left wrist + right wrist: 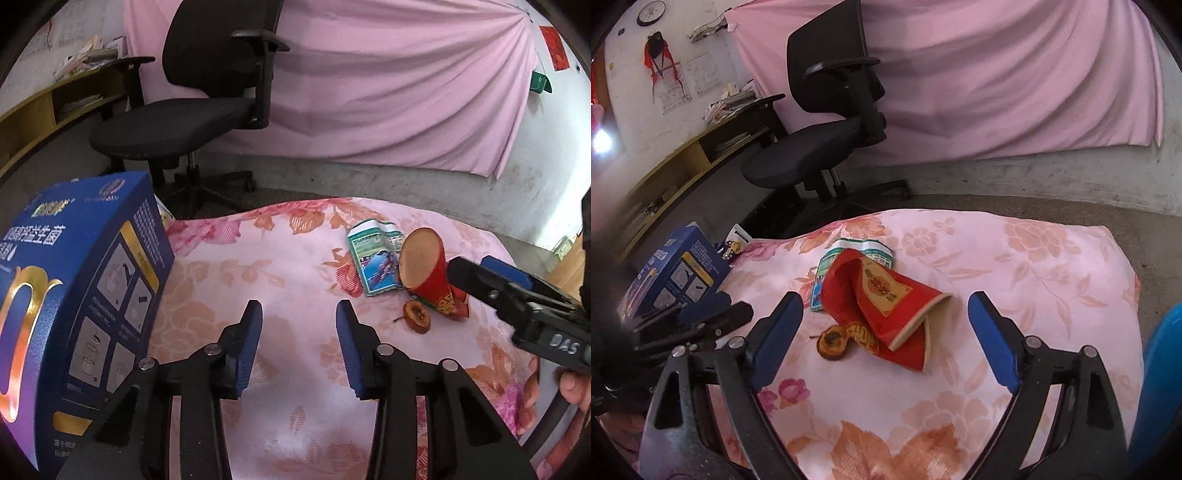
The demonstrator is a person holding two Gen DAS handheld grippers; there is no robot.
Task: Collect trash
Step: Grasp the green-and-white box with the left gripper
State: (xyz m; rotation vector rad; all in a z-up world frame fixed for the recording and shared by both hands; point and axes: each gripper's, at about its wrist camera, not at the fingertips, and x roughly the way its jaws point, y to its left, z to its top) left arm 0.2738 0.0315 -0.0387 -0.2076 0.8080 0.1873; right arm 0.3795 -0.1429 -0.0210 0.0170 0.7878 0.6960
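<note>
The right gripper point(882, 332) hangs with jaws spread wide and empty around the crushed red paper cup point(886, 306), mid-way along the floral pink cloth point(1052, 258); beside it lie a brown fruit slice point(831, 341) and a green-white wrapper point(864, 251). The left gripper point(299, 332), part-closed, grasps nothing. Judged step: reaching; next, closing on the cup.

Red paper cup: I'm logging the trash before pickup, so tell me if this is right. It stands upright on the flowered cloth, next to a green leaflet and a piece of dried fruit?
Not quite. The red paper cup lies crushed on its side, not upright, as the right wrist view shows. It does rest on the flowered cloth, next to the green leaflet and the piece of dried fruit.
</note>
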